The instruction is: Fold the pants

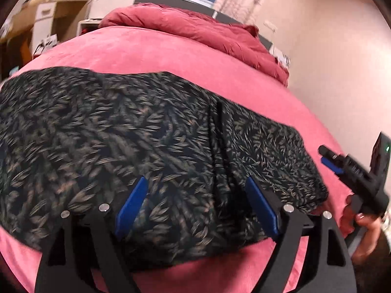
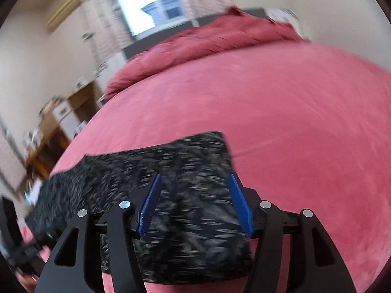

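Observation:
Dark pants with a pale leaf print (image 1: 122, 134) lie folded lengthwise across the pink bed (image 1: 171, 51). My left gripper (image 1: 195, 179) hovers over their near edge with the blue pads wide apart and no cloth pinched between them. At the right end of the pants, my right gripper (image 1: 330, 158) comes in from the side, held by a hand (image 1: 366, 229). In the right wrist view the pants (image 2: 122, 175) run off to the left, and my right gripper (image 2: 195, 175) stands open above their end, with cloth beneath the pads but not clamped.
A crumpled red duvet (image 1: 195, 26) is heaped at the head of the bed (image 2: 293, 122), below a window (image 2: 146, 7). Wooden and white furniture (image 1: 48, 24) stands along the left side. A pale wall runs close by the bed on the right.

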The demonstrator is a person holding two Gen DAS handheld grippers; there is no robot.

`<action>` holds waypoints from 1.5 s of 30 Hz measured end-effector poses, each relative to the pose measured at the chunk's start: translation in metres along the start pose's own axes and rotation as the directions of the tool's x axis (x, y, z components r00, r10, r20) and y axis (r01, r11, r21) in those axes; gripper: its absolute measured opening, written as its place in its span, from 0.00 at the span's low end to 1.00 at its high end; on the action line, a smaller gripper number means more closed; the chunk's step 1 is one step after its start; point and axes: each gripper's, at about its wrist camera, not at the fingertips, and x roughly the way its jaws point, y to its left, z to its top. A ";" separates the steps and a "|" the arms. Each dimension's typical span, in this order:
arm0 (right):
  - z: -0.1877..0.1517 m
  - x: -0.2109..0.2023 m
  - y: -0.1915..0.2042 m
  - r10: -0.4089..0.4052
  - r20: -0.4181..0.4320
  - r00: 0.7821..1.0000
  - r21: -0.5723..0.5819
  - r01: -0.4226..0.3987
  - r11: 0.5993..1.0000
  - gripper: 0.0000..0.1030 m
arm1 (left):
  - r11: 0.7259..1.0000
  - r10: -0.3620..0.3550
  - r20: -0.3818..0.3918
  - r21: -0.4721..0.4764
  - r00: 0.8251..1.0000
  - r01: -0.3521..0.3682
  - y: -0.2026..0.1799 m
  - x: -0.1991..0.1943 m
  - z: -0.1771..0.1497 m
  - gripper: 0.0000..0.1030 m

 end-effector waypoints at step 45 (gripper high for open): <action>-0.032 0.025 0.055 0.151 -0.171 0.974 -0.094 -0.169 0.981 0.61 | 0.797 0.247 0.209 -0.599 0.946 -0.076 0.192 -0.088 0.025 0.09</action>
